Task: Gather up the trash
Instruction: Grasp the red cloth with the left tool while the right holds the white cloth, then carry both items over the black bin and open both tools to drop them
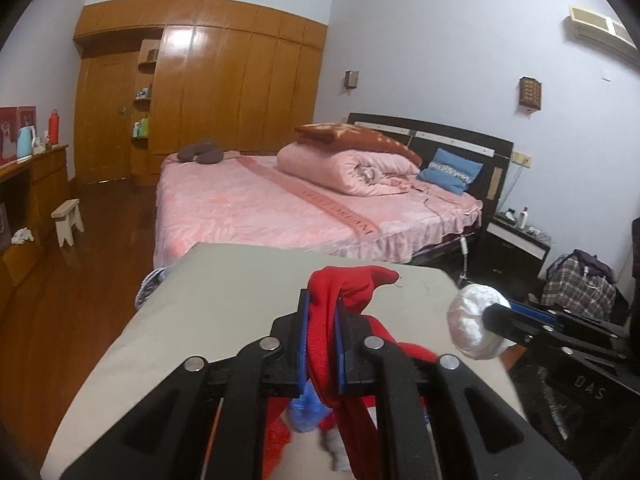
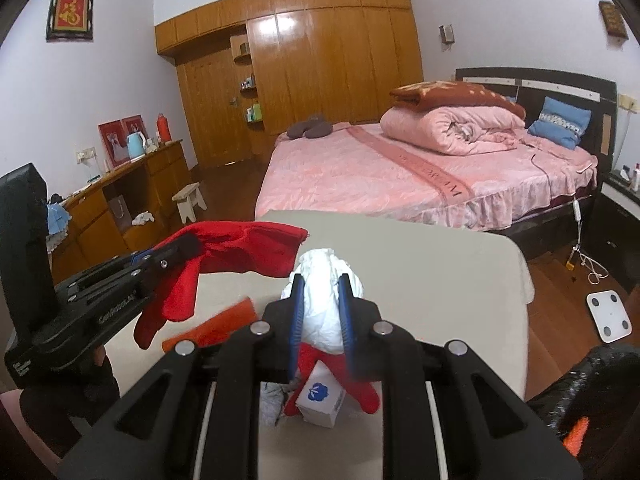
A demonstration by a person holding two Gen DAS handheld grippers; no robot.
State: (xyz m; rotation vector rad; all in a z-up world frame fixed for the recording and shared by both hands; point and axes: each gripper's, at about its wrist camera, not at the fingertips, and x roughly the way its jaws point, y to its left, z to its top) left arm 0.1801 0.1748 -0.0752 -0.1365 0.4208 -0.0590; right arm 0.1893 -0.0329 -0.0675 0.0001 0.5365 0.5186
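My left gripper (image 1: 322, 304) is shut on a red glove (image 1: 352, 284) and holds it above the beige table (image 1: 224, 304). It shows in the right wrist view (image 2: 182, 246) at the left, with the glove (image 2: 240, 248) hanging from it. My right gripper (image 2: 322, 284) is shut on a crumpled white paper ball (image 2: 326, 280), held above the table (image 2: 440, 264). That ball (image 1: 470, 328) and gripper show at the right in the left wrist view. A second red glove (image 2: 352, 376), a small white box with a blue logo (image 2: 320, 400) and an orange item (image 2: 224, 320) lie on the table.
A bed with pink bedding (image 2: 400, 172) stands beyond the table. A wooden wardrobe (image 2: 320, 60) fills the far wall. A wooden dresser (image 2: 132, 200) and small stool (image 2: 190, 200) are at the left. A white scale (image 2: 610, 316) lies on the floor at right, near a black bag (image 2: 592, 392).
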